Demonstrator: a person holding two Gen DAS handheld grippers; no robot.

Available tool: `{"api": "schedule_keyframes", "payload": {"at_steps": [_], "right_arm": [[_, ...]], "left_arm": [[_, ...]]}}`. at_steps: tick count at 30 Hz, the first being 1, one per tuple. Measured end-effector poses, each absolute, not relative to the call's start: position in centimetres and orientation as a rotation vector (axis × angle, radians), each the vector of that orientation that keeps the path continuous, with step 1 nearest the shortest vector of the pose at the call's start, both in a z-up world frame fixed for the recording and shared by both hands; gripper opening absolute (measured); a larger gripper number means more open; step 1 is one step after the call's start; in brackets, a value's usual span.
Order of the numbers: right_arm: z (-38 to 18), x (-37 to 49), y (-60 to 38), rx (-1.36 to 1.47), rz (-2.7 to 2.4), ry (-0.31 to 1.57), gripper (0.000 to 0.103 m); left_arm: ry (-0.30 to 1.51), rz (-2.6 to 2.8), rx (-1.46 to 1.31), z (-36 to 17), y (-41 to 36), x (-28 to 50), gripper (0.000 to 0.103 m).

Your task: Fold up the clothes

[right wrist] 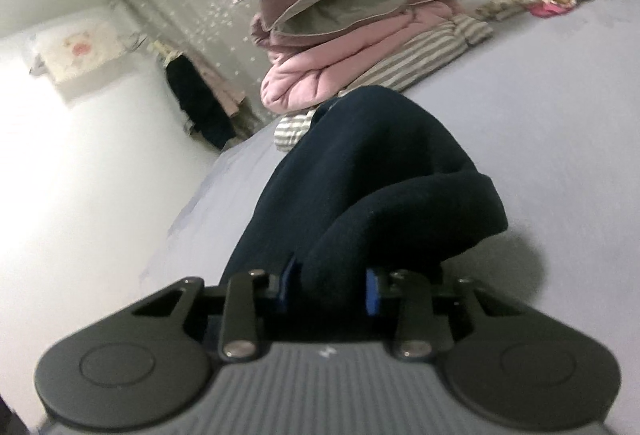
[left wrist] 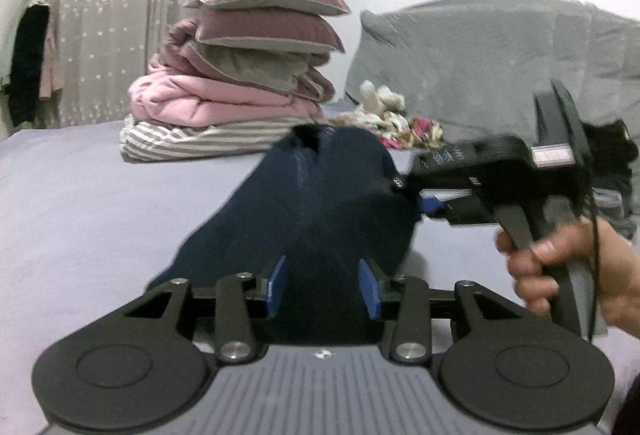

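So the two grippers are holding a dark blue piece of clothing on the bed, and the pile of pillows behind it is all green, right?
Not quite. The pile of pillows is purple, pink and grey, not green; the left wrist view shows it. The rest holds: the left gripper and right gripper have the dark blue clothing on the bed.

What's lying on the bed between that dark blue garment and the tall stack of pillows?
In the left wrist view, only bare lilac sheet lies between the navy garment and the pillow stack.
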State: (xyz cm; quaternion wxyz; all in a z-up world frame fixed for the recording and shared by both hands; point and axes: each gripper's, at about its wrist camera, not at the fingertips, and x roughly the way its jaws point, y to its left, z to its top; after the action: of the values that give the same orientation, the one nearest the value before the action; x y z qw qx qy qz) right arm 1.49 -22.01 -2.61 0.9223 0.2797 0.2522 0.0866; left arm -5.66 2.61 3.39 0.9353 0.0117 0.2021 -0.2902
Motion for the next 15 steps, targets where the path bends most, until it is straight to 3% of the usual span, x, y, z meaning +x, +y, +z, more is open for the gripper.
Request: {"api": "schedule_keyframes", "payload": {"at_steps": [10, 15], "right_arm": [[-3.9, -0.8, -21.0, 0.438, 0.19, 0.588, 0.03], [-5.1, -1.5, -21.9, 0.438, 0.185, 0.632, 0.03]], "left_arm": [[0.429, -0.525, -0.082, 3.4, 4.0, -2.4, 0.065], [0.456, -0.52, -0.092, 2.8, 2.7, -0.8, 0.067]]}}
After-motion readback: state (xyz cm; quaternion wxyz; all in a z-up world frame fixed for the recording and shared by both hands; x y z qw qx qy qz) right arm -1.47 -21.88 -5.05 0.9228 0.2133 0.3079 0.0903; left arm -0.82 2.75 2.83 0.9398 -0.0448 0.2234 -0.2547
